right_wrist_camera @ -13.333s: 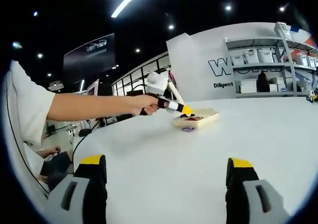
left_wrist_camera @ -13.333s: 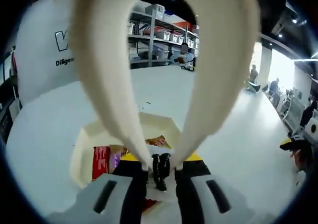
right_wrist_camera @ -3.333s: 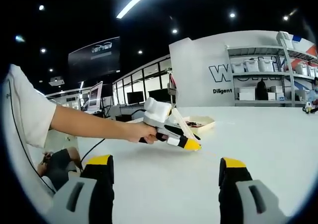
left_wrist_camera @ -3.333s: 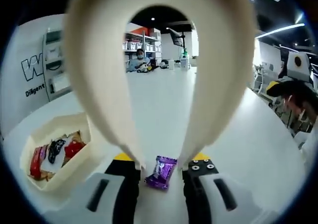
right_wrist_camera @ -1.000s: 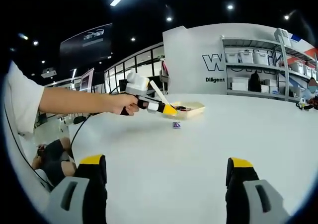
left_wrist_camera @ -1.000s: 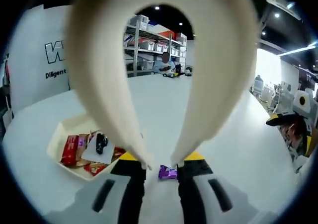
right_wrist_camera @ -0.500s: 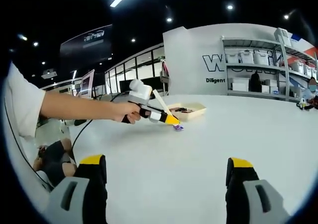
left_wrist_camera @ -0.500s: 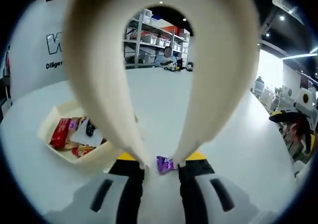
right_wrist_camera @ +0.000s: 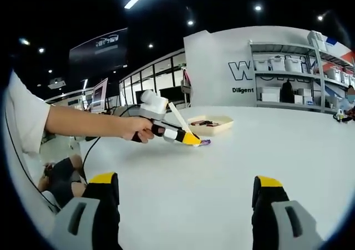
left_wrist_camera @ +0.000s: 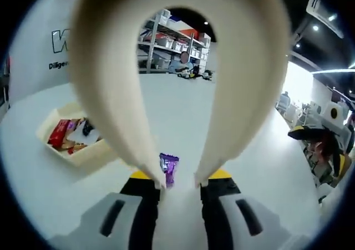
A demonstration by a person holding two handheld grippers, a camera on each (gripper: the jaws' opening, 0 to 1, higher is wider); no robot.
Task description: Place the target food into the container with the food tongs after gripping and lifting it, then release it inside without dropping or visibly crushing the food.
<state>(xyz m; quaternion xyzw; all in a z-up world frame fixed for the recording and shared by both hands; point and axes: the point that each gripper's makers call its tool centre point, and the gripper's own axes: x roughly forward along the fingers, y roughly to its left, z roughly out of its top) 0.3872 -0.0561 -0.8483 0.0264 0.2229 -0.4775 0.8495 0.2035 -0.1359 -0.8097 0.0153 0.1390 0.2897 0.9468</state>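
A purple-wrapped candy (left_wrist_camera: 168, 168) stands on edge between the two tips of the cream food tongs (left_wrist_camera: 116, 95). My left gripper (left_wrist_camera: 180, 178) is shut on the tongs, its jaws pressing the tong arms inward. Whether the candy is off the white table I cannot tell. The cream container (left_wrist_camera: 72, 150) with several wrapped snacks sits to the left of the tongs. In the right gripper view a hand holds the left gripper (right_wrist_camera: 186, 138) low over the table, with the candy (right_wrist_camera: 204, 142) at the tong tips and the container (right_wrist_camera: 209, 123) just behind. My right gripper (right_wrist_camera: 186, 184) is open over bare table.
The white table (right_wrist_camera: 249, 156) spreads wide around the container. Shelves with storage boxes (left_wrist_camera: 172, 39) and a white wall with lettering stand far behind. A person in a dark cap (left_wrist_camera: 319, 144) sits at the right edge. A sleeve (right_wrist_camera: 25, 122) shows at the left.
The tong tips have closed in around the candy, which now stands on edge between them. The left view has shifted, so the container sits farther left. The right gripper has not moved.
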